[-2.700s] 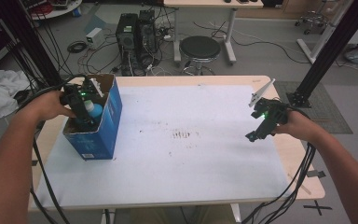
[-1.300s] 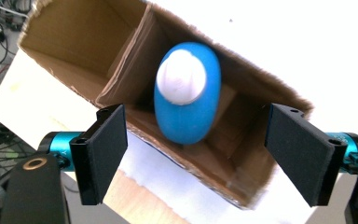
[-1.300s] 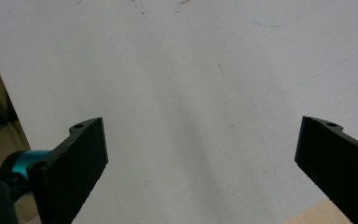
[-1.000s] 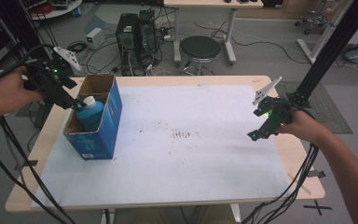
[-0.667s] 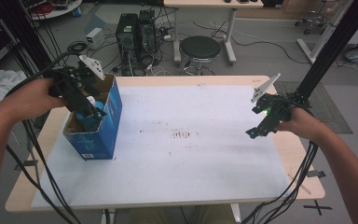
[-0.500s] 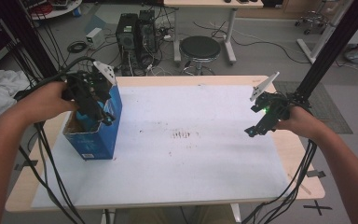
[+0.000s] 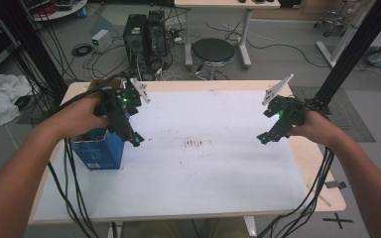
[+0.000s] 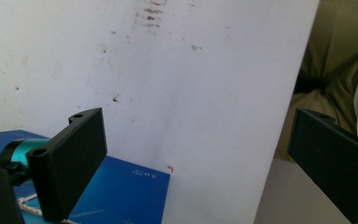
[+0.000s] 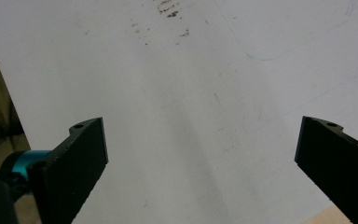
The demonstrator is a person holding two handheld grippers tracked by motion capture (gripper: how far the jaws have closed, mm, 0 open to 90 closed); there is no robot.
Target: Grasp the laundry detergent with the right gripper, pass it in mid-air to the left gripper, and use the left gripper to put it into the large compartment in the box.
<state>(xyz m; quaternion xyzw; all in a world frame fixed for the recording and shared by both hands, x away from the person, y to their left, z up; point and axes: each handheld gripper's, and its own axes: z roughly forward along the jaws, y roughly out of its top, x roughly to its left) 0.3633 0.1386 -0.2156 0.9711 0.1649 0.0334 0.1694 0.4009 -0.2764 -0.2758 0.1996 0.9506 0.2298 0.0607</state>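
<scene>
Surface: white sheet (image 7: 198, 173) covering a pale wooden table (image 7: 322, 163), with a patch of dark specks near its middle and faint blue pen lines in the right gripper view.
Room: grey floor beyond the far edge; white cloth heap (image 7: 0, 101) at far left, then black computer towers (image 7: 144, 32) among loose cables, a round black stool (image 7: 212, 49), and black frame posts at both sides.
Blue box (image 7: 99, 148): stands open-topped at the table's left edge, on the white sheet; long axis runs away from the person, toward the far edge.
Left gripper (image 7: 135, 140): just beside the box's right wall, above the sheet, pointing down and right; jaws have just been opening and stand wide apart, nothing between them.
Right gripper (image 7: 264, 140): well apart, near the table's right side, pointing down and left; jaws spread wide, nothing held.
</scene>
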